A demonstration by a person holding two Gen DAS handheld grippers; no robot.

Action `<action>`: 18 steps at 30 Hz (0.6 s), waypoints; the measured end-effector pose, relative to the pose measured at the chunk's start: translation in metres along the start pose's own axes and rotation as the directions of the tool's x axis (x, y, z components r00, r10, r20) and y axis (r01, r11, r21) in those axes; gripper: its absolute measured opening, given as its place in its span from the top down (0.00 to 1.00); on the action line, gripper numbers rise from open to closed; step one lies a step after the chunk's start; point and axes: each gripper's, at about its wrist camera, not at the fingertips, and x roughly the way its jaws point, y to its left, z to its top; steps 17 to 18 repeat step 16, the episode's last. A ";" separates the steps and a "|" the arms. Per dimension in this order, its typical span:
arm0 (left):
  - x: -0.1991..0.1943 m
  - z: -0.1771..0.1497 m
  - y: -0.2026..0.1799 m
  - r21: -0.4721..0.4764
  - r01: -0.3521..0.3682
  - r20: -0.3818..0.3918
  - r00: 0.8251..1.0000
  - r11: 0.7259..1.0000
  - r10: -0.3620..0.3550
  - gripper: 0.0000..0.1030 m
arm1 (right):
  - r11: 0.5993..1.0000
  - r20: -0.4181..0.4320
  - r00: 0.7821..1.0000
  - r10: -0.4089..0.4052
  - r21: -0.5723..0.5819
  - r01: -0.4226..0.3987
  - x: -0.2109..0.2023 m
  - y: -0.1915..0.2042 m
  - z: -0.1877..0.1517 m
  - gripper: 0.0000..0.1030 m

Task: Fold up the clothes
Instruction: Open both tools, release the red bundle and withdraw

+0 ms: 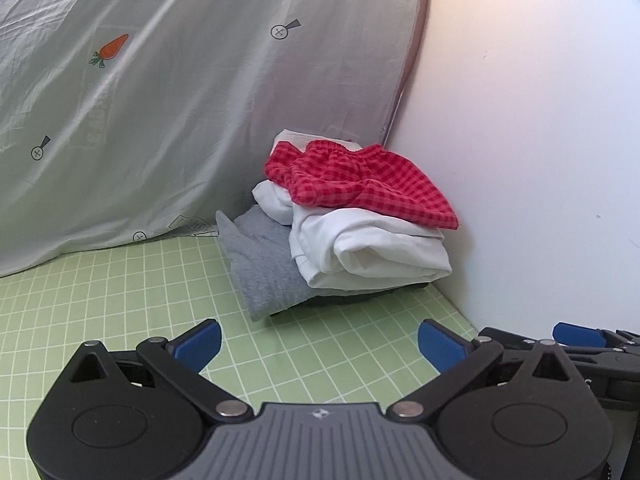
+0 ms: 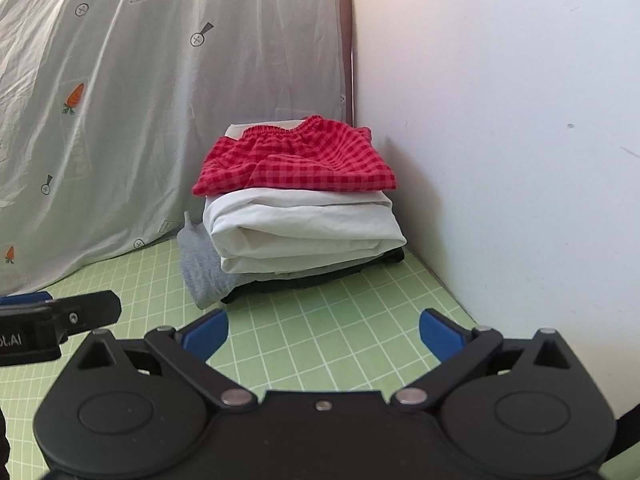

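A stack of folded clothes sits in the corner on the green grid mat (image 1: 120, 300) (image 2: 320, 320). Red checked shorts (image 1: 360, 182) (image 2: 304, 164) lie on top, a white garment (image 1: 372, 248) (image 2: 304, 232) under them, then a grey garment (image 1: 264, 268) (image 2: 200, 272) and something dark at the bottom. My left gripper (image 1: 320, 344) is open and empty, a short way in front of the stack. My right gripper (image 2: 324, 334) is open and empty too, facing the stack. The right gripper shows at the right edge of the left wrist view, and the left gripper at the left edge of the right wrist view.
A pale sheet printed with carrots (image 1: 114, 48) (image 2: 74, 96) hangs behind the mat on the left. A white wall (image 1: 540, 140) (image 2: 520, 140) runs close along the right side of the mat and stack.
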 end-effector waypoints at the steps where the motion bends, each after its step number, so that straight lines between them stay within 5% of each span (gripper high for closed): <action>1: -0.001 -0.001 -0.001 0.003 0.001 0.000 1.000 1.000 -0.001 0.00 | 1.000 0.001 1.000 0.001 0.000 -0.001 -0.001 0.000 -0.001 0.00; 18: -0.008 -0.003 -0.002 0.019 0.003 0.002 1.000 1.000 -0.003 0.00 | 1.000 0.017 1.000 0.004 0.001 -0.004 -0.008 0.001 -0.002 0.00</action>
